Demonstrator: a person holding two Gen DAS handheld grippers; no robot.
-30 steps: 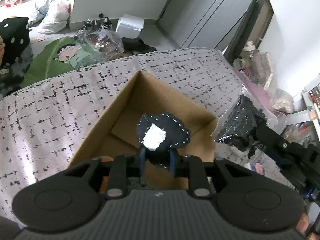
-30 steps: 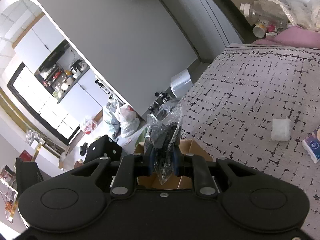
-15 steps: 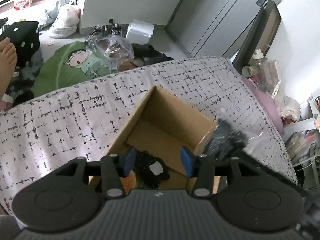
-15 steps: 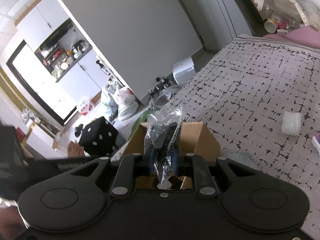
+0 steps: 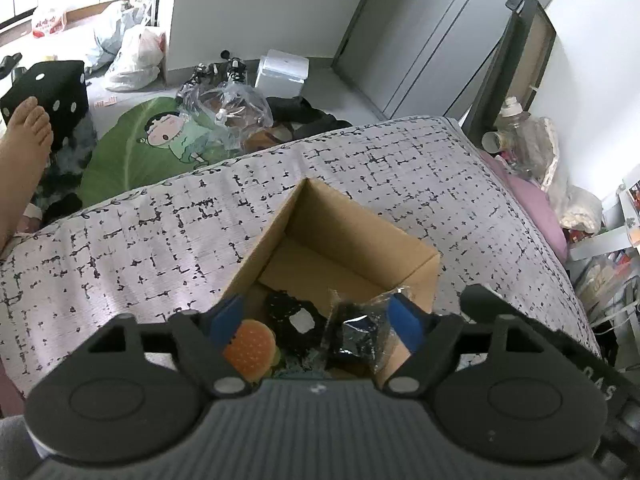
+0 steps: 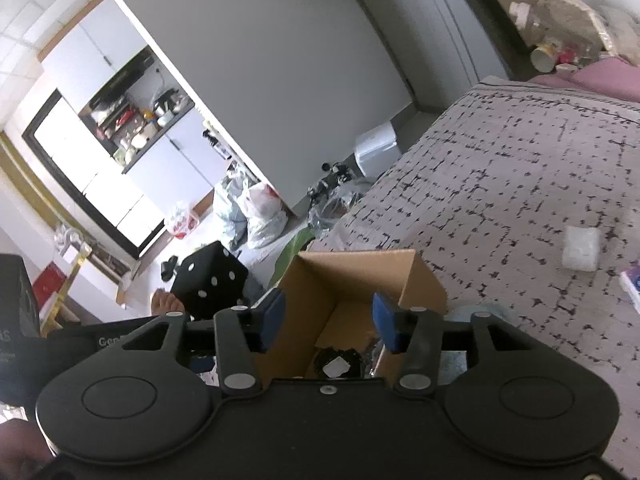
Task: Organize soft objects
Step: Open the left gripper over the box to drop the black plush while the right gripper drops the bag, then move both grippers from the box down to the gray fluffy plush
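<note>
An open cardboard box (image 5: 352, 236) stands on the patterned bed cover. Inside it lie an orange burger plush (image 5: 250, 346), a dark plush with a white patch (image 5: 294, 320) and a clear bag of dark stuff (image 5: 360, 332). My left gripper (image 5: 316, 320) hovers over the box's near end, its jaws opening, and its blue pads touch nothing. My right gripper (image 6: 330, 322) hangs above the same box (image 6: 360, 276), its jaws also opening with nothing between them. Below it the dark plush (image 6: 334, 362) shows on the box floor.
A small white packet (image 6: 580, 248) and a tissue pack (image 6: 632, 288) lie on the bed to the right. Beyond the bed's far edge the floor holds a green cartoon cushion (image 5: 152, 148), plastic bags (image 5: 228, 108) and a black dice stool (image 5: 48, 96). A bare foot (image 5: 24, 136) is at left.
The left gripper opened, dropped the dark plush into the box and rose. The right gripper opened and the clear bag fell from it into the box.
</note>
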